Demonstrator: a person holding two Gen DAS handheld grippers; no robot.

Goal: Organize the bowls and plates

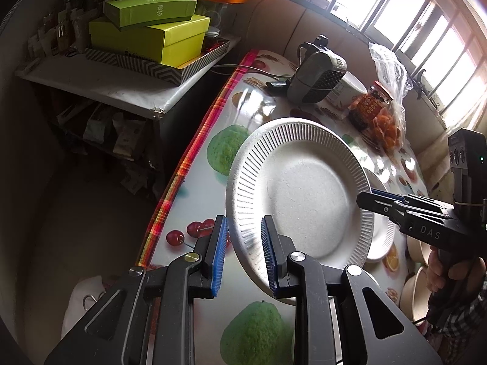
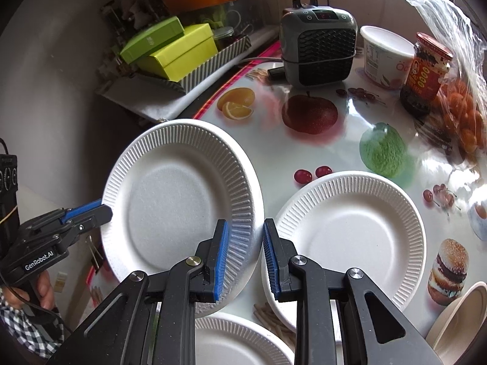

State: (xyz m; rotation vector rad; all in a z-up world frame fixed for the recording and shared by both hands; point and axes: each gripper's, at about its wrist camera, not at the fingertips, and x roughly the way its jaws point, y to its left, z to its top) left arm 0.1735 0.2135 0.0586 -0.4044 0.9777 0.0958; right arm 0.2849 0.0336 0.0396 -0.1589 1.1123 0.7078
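Both grippers clamp one white paper plate [image 2: 179,200] by opposite rims and hold it tilted above the fruit-print table [image 2: 334,140]; the left gripper [image 1: 243,252] and the right gripper [image 2: 245,255] each pinch the ribbed edge with jaws nearly closed. Keeping both hands level while carrying it over the second plate [image 2: 356,228] lying flat nearby should let it nest cleanly

The paper plate [image 2: 170,194] looks matt and ribbed at its rim, the tabletop [image 2: 344,140] glossy, the tool pads [image 2: 221,258] ridged blue rubber.
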